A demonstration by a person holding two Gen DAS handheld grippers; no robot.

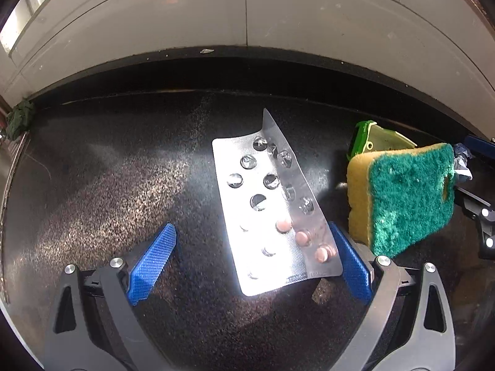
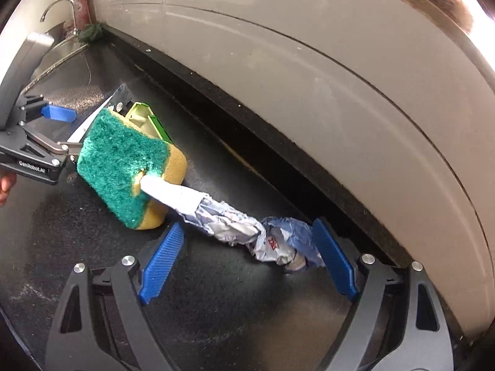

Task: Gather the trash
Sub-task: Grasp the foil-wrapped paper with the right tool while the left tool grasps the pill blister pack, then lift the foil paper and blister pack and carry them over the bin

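Ribbed blue fingers (image 1: 156,258) flank dimpled foil blister pack (image 1: 272,216).

The sponge (image 1: 402,198) stands on the counter (image 1: 108,185). Left of it lies the blister pack (image 1: 272,216), between the left gripper's (image 1: 252,256) fingers. Behind the sponge sits a plastic case (image 1: 377,139). Right of the sponge, touching it, lies the crumpled wrapper (image 2: 235,225).

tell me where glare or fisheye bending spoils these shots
Left wrist view: glare whitens the lower blister pack, and the wall edge bows. Right wrist view: the top corners blow out, the wall curves strongly, while the crumpled wrapper stays sharp.
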